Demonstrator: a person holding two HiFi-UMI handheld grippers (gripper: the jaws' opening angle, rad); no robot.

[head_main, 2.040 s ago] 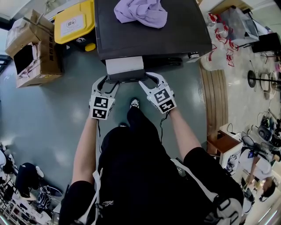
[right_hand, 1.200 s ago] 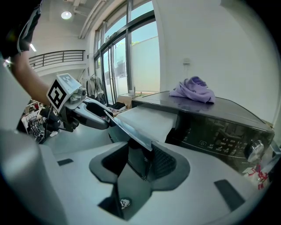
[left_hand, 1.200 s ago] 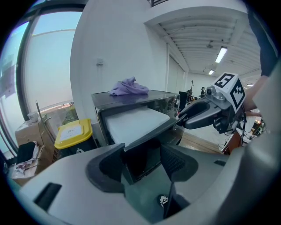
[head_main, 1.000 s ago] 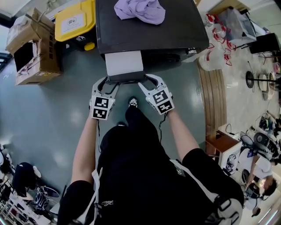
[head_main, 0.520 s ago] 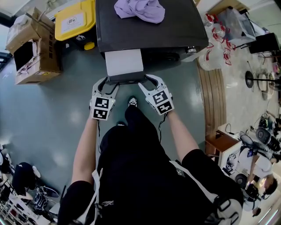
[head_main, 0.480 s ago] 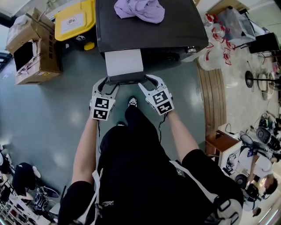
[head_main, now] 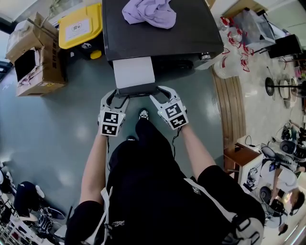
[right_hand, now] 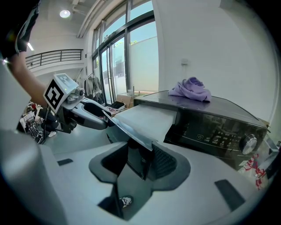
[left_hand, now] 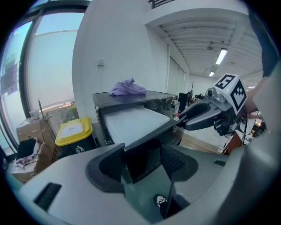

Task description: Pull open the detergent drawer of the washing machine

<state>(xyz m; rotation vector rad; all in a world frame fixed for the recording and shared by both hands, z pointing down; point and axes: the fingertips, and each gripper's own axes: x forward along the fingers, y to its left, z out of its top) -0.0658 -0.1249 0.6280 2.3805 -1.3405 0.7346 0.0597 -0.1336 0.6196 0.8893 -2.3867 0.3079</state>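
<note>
The dark washing machine (head_main: 158, 38) has its detergent drawer (head_main: 134, 72) drawn out towards me, white on top with a dark front panel (head_main: 136, 90). My left gripper (head_main: 116, 93) is shut on the panel's left corner, and my right gripper (head_main: 160, 92) is shut on its right corner. In the left gripper view the panel's corner (left_hand: 142, 158) fills the gap between the jaws. The right gripper view shows the panel's edge (right_hand: 138, 160) pinched between the pads, with the control panel and knob (right_hand: 248, 143) to the right.
A purple cloth (head_main: 148, 12) lies on top of the machine. Left of it stand a yellow-lidded bin (head_main: 79, 28) and cardboard boxes (head_main: 33, 52). Plastic containers (head_main: 232, 52) and a wooden strip of floor (head_main: 234, 105) lie to the right. My shoe (head_main: 143, 114) is below the drawer.
The drawer has come out further from the machine than two seconds ago. Over the last second both grippers have stayed on its front corners, almost still.
</note>
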